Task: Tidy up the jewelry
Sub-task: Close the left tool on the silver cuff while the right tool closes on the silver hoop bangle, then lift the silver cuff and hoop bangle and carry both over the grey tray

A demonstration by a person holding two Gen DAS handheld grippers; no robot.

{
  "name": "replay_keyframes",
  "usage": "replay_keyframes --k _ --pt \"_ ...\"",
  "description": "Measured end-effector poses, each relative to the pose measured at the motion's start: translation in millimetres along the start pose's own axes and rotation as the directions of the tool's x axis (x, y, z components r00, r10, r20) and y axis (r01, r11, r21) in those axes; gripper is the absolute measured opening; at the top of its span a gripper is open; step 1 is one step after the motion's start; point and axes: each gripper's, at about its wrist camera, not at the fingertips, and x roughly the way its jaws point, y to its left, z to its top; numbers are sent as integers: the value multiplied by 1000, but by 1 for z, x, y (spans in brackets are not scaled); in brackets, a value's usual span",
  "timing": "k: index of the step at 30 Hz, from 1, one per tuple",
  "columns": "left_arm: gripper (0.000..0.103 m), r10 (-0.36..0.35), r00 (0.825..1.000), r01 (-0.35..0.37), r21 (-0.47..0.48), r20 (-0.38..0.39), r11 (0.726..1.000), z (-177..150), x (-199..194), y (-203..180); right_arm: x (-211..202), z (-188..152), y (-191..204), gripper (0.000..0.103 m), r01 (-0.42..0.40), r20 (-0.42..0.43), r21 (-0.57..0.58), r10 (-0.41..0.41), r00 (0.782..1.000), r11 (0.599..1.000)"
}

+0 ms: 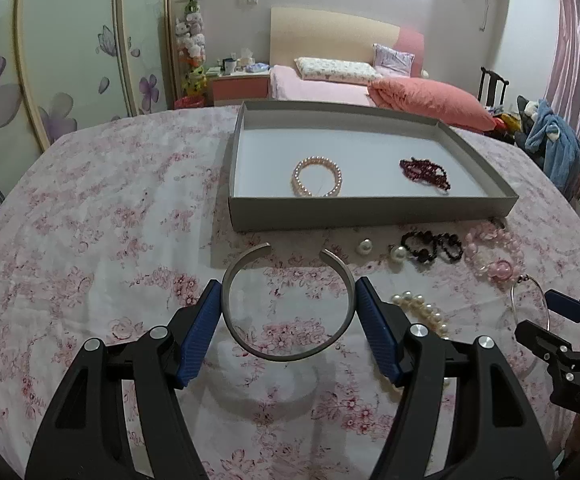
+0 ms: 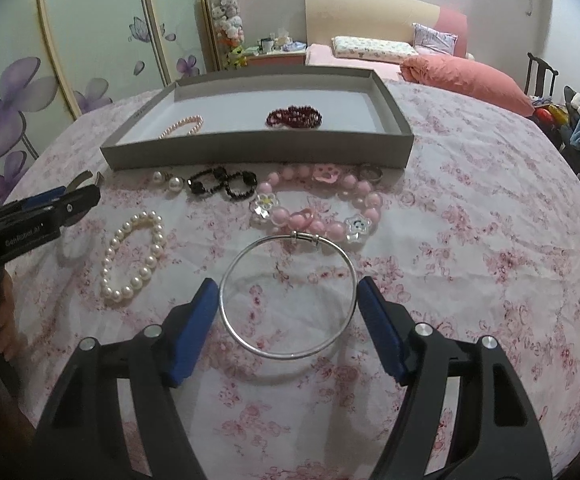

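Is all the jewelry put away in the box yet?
Not yet. Two pieces lie in the grey tray: a pink pearl bracelet and a dark red bead bracelet. The left gripper holds an open silver cuff bangle; the right gripper holds a thin silver ring bangle. White pearl bracelet, black bead bracelets and pink bead necklace wait on the cloth.

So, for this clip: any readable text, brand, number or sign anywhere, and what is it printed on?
"GenRobot.AI": white lettering on the black body of the left tongs, seen in the right wrist view; slightly blurred, so the last characters are uncertain.
Embossed mark on the right tongs in the left wrist view: too small and dark to read.
Faint mark on the gray tray's rim: illegible.
Nothing else carries text.
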Motion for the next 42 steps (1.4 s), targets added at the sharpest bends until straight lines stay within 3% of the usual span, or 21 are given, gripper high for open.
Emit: replay_keyframes --k 11,32,42 --pt "67 -7 998 8 -15 60 1000 3 -14 -4 -15 6 2 69 -18 89 28 15 996 999" --pt "67 -18 993 21 -17 120 1000 5 -32 -10 -28 9 3 69 -10 153 39 4 988 999" --pt "67 -24 989 28 -22 148 999 7 -39 -12 -42 12 8 69 17 234 21 -21 972 1000"
